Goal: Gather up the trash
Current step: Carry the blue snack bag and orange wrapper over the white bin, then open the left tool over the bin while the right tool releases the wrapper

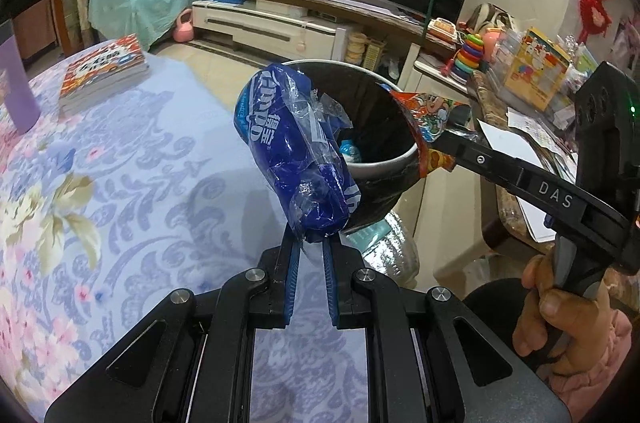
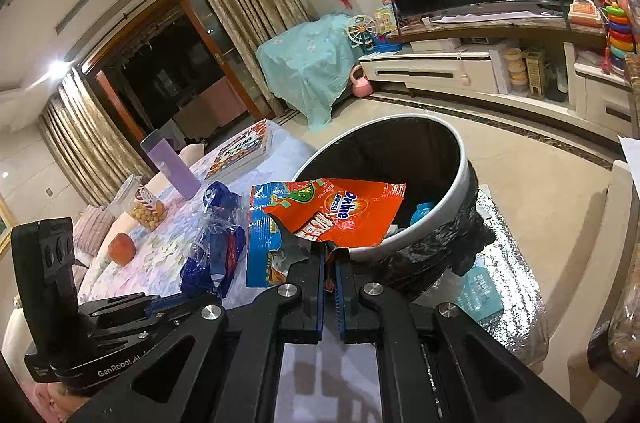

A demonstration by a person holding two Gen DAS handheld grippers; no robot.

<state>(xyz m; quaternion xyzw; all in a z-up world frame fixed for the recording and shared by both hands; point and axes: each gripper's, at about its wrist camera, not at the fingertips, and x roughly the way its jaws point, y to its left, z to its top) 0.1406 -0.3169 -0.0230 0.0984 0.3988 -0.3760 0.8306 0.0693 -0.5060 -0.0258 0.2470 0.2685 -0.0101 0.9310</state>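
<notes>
My left gripper (image 1: 312, 243) is shut on the lower end of a crumpled dark-blue plastic wrapper (image 1: 292, 151), which stands up in front of the trash bin (image 1: 384, 167). The bin is round and white-rimmed, with a black liner. My right gripper (image 2: 330, 255) is shut on an orange Ovaltine wrapper (image 2: 344, 211) held at the near rim of the bin (image 2: 460, 151). A light-blue packet (image 2: 260, 243) hangs beside the wrapper at the jaws. Seen from the right wrist, the left gripper (image 2: 176, 299) holds the blue wrapper (image 2: 216, 243) over the table edge. A small blue item (image 2: 422, 213) lies inside the bin.
A floral tablecloth (image 1: 120, 163) covers the table, which carries a stack of books (image 1: 104, 71), a purple tumbler (image 2: 172, 167), a snack jar (image 2: 148, 207) and an orange object (image 2: 122, 247). A silver foil bag (image 2: 508, 263) lies under the bin. A person's hand (image 1: 552, 307) grips the right handle.
</notes>
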